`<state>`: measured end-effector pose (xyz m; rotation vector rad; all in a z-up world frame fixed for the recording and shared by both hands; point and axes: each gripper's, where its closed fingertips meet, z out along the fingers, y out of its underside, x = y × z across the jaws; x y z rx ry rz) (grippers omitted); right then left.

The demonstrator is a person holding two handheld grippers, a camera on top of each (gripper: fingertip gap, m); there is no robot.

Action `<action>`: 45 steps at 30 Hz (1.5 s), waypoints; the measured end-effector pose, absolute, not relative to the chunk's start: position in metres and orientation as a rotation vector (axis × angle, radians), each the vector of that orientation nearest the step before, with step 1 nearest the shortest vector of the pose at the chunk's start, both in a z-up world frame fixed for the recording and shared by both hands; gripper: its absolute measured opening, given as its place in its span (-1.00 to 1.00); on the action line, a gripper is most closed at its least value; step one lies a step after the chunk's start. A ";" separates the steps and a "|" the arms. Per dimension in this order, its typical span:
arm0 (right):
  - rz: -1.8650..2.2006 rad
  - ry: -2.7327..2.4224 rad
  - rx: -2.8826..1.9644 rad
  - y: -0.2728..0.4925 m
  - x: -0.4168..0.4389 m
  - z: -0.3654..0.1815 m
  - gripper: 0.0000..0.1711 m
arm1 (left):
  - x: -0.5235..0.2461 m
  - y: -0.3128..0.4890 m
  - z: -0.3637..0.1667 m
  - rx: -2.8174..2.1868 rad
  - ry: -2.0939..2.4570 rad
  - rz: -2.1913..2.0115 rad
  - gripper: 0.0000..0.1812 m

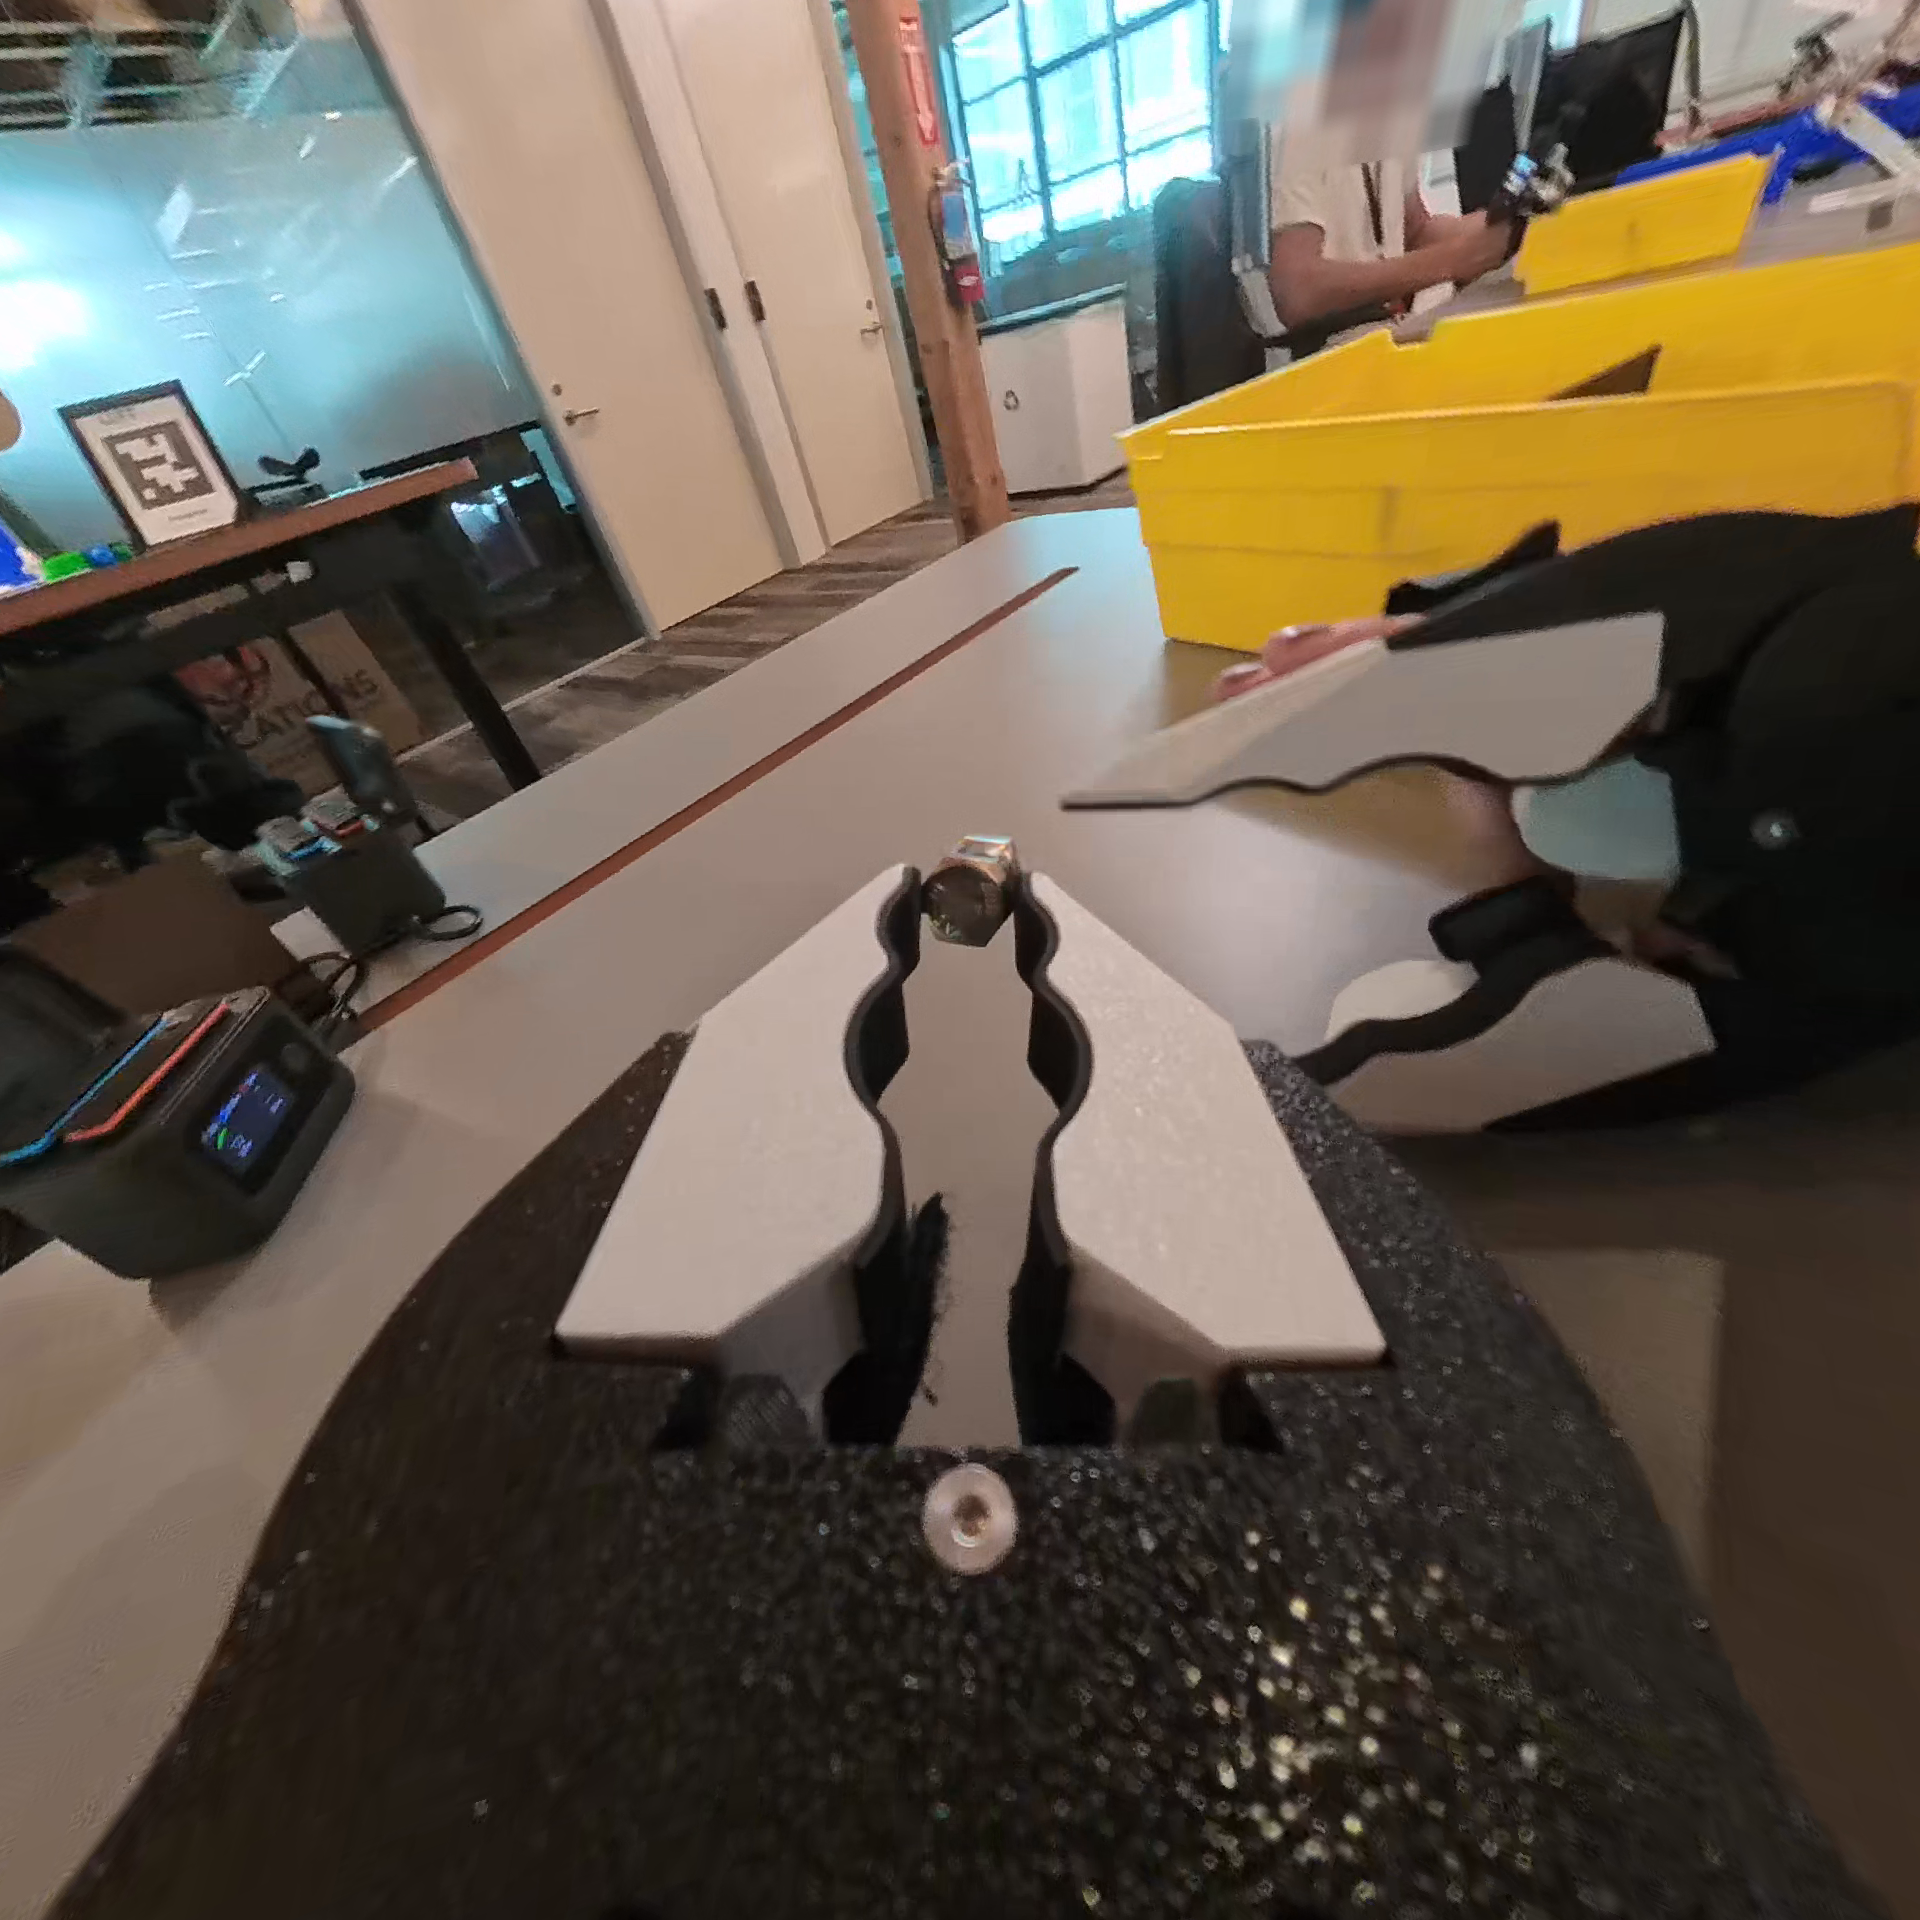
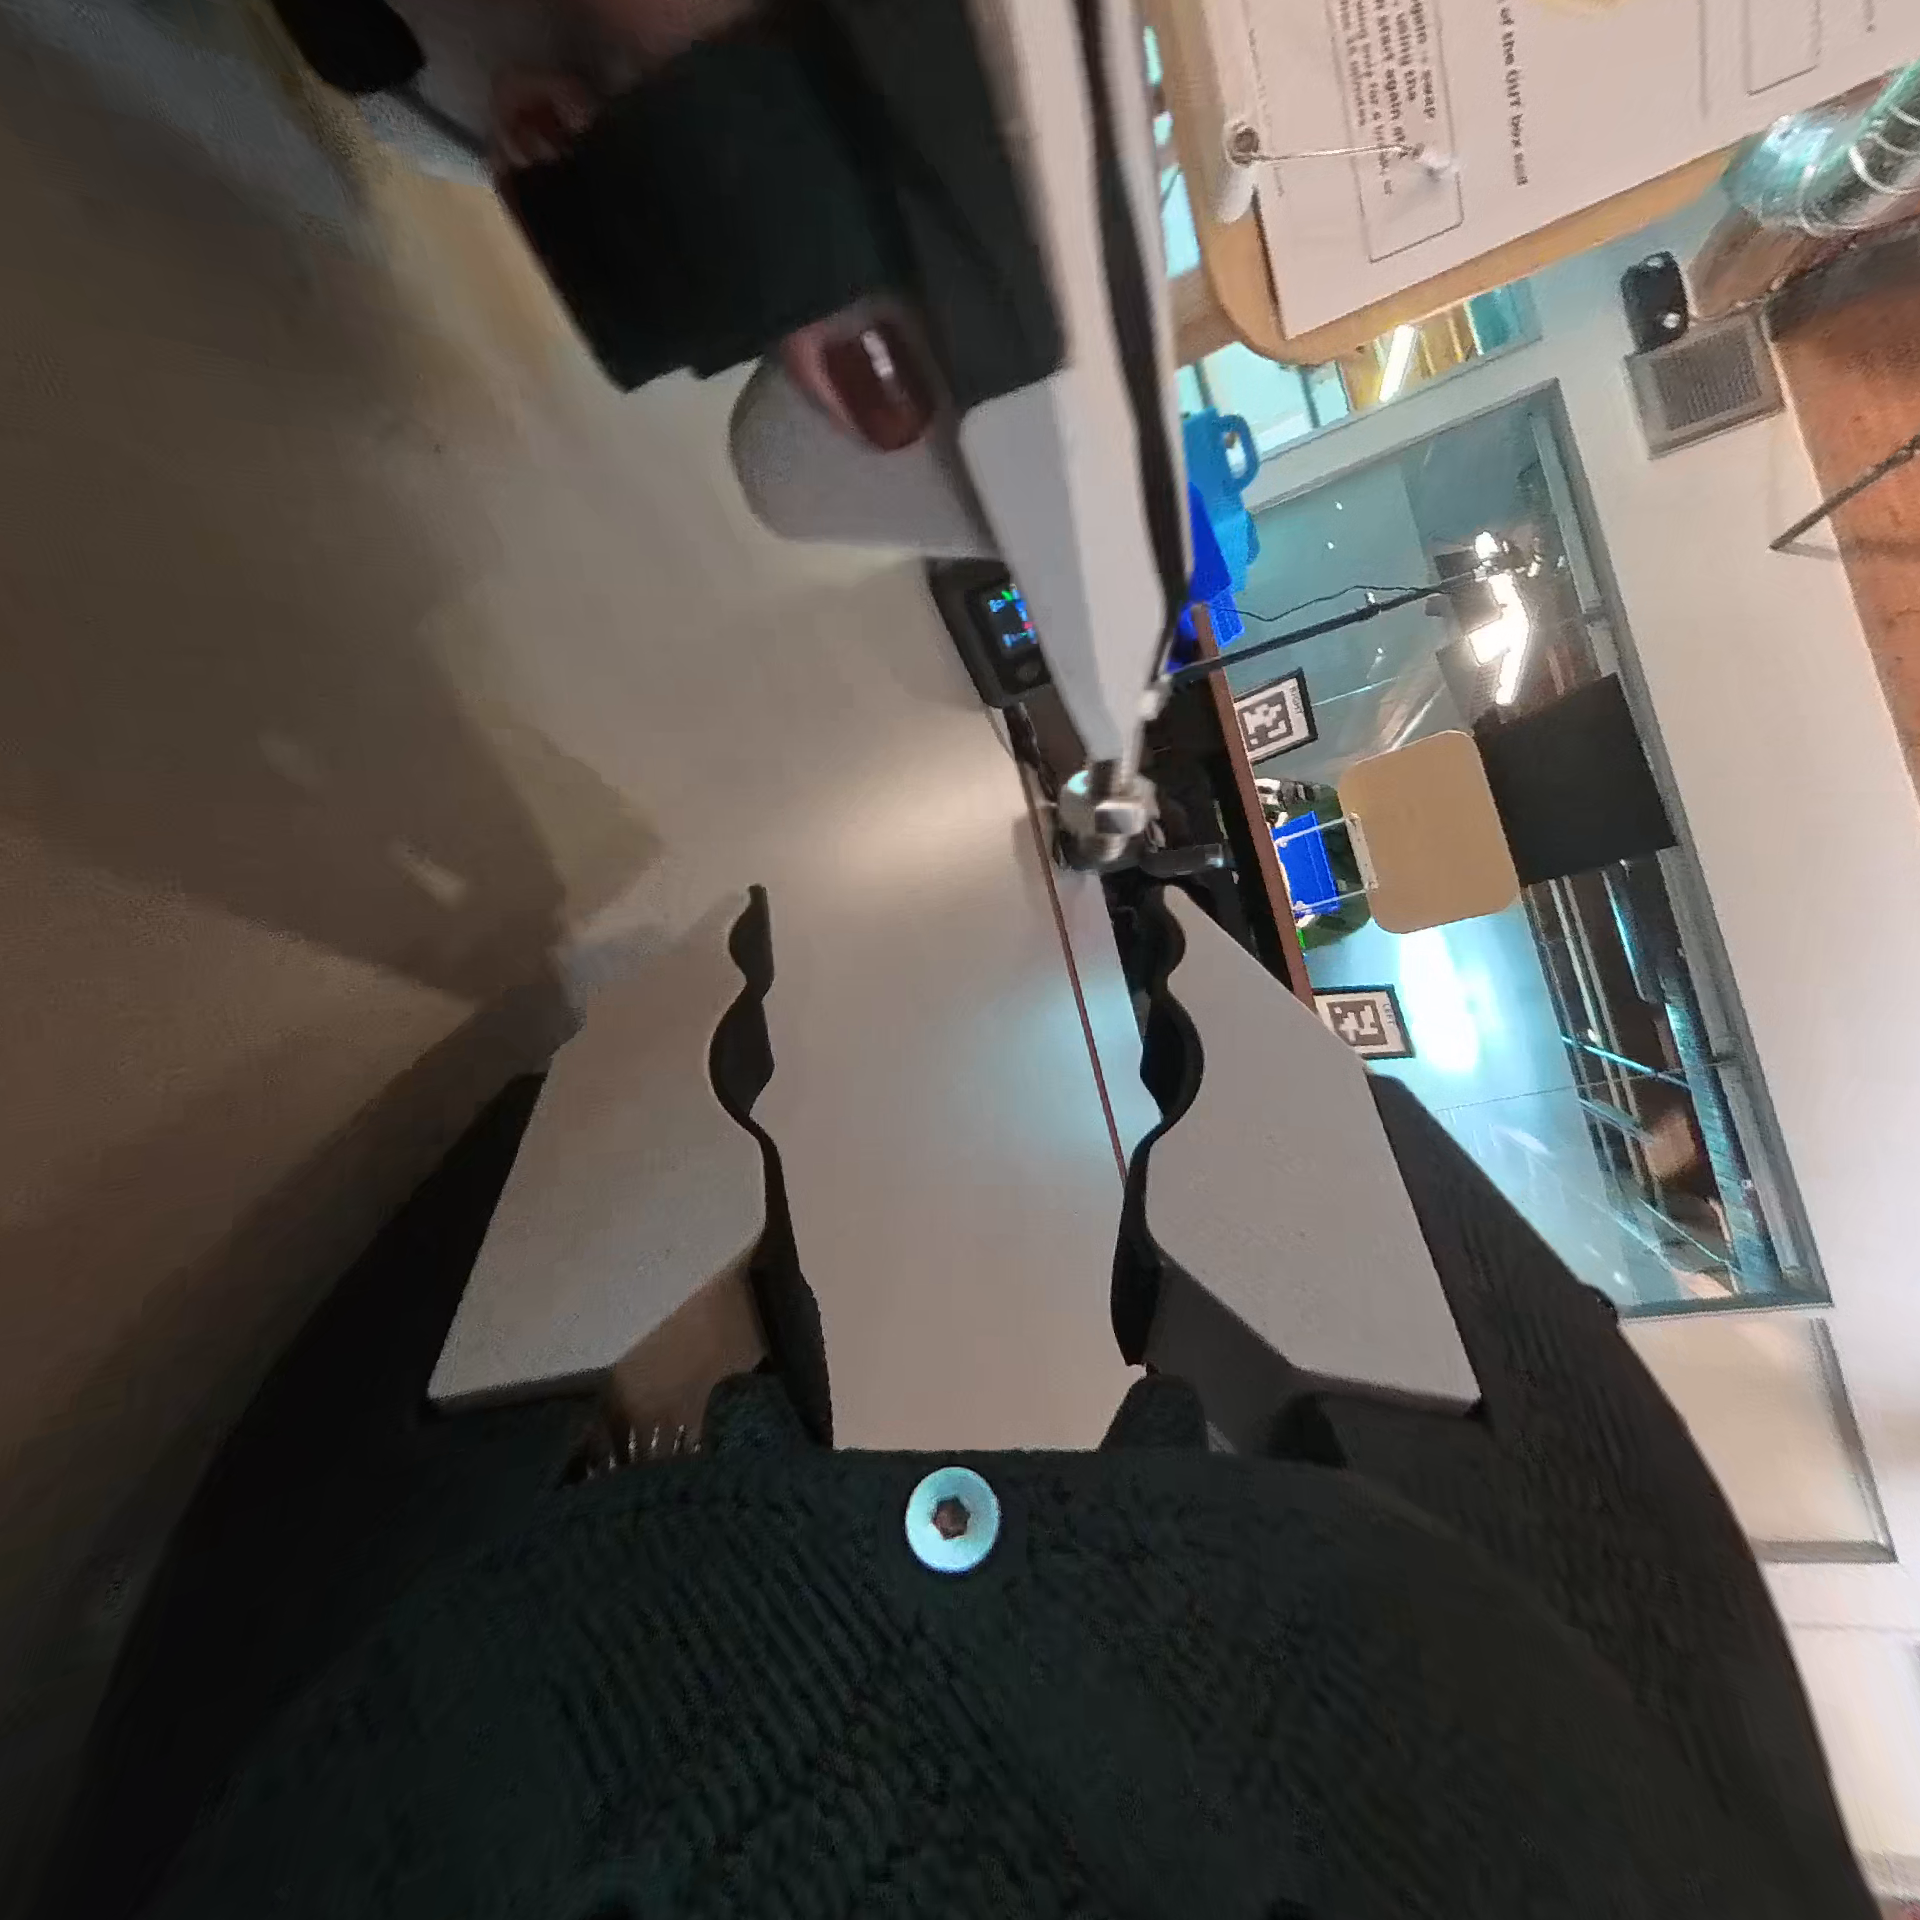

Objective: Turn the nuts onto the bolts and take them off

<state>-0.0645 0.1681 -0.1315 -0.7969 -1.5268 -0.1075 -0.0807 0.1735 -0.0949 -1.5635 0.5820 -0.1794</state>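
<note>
My left gripper (image 1: 971, 902) is shut on a silver bolt (image 1: 958, 914), gripping its hex head between the fingertips a little above the grey table (image 1: 727, 831). A silver nut (image 1: 984, 854) sits on the bolt's shank just beyond the tips. My right gripper (image 2: 961, 902) is open and empty, rolled onto its side. It points at the bolt and nut (image 2: 1103, 821) from a short way off. In the left wrist view the right gripper (image 1: 1190, 930) is to the right of the bolt, jaws spread wide. The left gripper's finger (image 2: 1081, 623) comes down from the top of the right wrist view.
Yellow bins (image 1: 1455, 499) stand at the table's back right. A grey device with a small screen (image 1: 208, 1122) sits at the left edge, and another small device (image 1: 353, 831) lies behind it. A person sits at a farther table (image 1: 1340, 239). A hand holds the left gripper (image 2: 862, 384). The tips of one gripper are about 5 cm away from the tips of the other.
</note>
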 end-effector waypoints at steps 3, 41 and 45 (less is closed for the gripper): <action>-0.099 -1.504 -0.813 0.171 -0.063 -0.129 -0.16 | -0.057 0.166 -0.101 -1.532 0.744 -0.151 -0.83; -0.095 -1.512 -0.825 0.171 -0.063 -0.132 -0.19 | -0.052 0.165 -0.101 -1.543 0.719 -0.223 -0.83; -0.112 -1.525 -0.824 0.172 -0.063 -0.135 -0.19 | -0.032 0.156 -0.101 -1.494 0.826 -0.218 -0.83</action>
